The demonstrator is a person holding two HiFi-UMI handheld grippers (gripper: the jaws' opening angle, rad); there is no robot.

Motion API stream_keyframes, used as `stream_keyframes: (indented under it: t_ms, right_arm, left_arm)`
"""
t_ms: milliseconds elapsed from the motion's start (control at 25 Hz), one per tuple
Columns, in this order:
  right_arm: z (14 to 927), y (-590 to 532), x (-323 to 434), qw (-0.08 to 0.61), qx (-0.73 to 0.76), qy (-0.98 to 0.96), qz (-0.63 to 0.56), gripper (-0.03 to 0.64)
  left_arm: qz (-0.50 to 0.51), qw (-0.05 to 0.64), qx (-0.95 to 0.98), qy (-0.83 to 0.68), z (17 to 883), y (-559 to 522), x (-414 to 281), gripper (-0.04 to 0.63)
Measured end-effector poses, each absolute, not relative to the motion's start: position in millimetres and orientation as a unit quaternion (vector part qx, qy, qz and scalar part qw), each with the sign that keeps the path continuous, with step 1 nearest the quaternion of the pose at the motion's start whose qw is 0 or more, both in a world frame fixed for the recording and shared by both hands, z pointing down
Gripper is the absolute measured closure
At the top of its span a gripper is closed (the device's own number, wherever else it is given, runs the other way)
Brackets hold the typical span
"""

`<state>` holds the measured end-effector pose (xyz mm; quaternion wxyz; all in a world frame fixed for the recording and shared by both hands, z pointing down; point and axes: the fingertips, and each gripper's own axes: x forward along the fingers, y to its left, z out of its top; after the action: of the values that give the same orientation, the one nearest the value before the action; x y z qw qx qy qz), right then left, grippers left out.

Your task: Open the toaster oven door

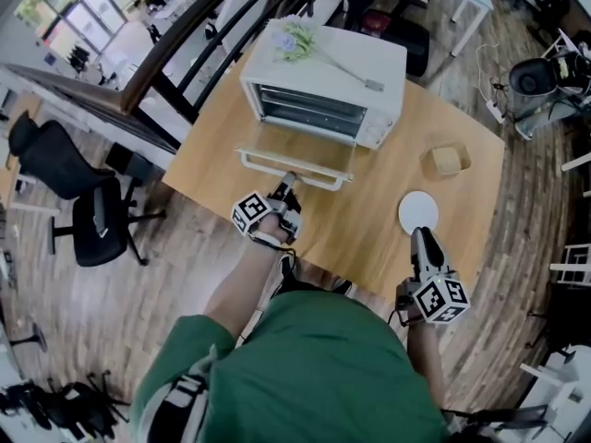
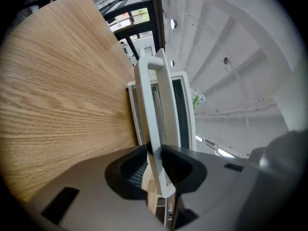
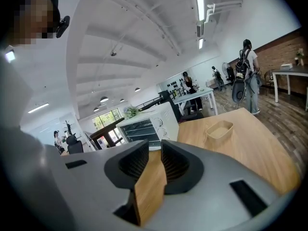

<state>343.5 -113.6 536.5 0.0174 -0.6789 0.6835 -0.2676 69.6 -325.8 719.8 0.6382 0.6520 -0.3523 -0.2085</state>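
**Left gripper clamped on the lowered oven door**

A light wooden table (image 1: 369, 220) carries the white boxy toaster oven (image 1: 369, 63), just ahead of the left gripper (image 2: 155, 150). The oven's glass door (image 1: 295, 150) lies folded down toward that gripper, whose jaws pinch its white bar handle (image 2: 156, 105). The right gripper (image 3: 155, 146) grips nothing, its jaws narrowly parted, with a round white plate (image 1: 418, 212) just beyond its tips.

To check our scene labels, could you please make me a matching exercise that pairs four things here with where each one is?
Things:
1. door handle
2. flowers
3. white plate
4. wooden tray

Places:
A. on top of the toaster oven
B. clamped in the left gripper
C. on the table, just in front of the right gripper
D. on the table, beside the toaster oven's knob side

Pairs: 1-B, 2-A, 3-C, 4-D
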Motion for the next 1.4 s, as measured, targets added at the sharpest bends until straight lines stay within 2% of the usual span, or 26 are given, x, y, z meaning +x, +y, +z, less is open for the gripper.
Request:
stream_keyframes:
  t_ms: [680, 1160, 1400]
  right_arm:
    - [540.9, -100.9, 321.5, 0.006, -0.695, 0.665, -0.275, 0.522]
    - [542.7, -107.8, 314.3, 0.012, -0.685, 0.674, -0.276, 0.523]
    - [535.5, -122.6, 320.7, 0.018, -0.68, 0.684, -0.263, 0.523]
  left_arm:
    - [-0.101, 0.666, 0.637, -0.376, 802.5, -298.0, 57.0, 0.502]
    - [-0.05, 0.672, 0.632, -0.381, 814.9, -282.4, 51.8, 0.502]
    - [-0.026, 0.631, 0.661, -0.406, 787.5, -277.1, 25.2, 0.502]
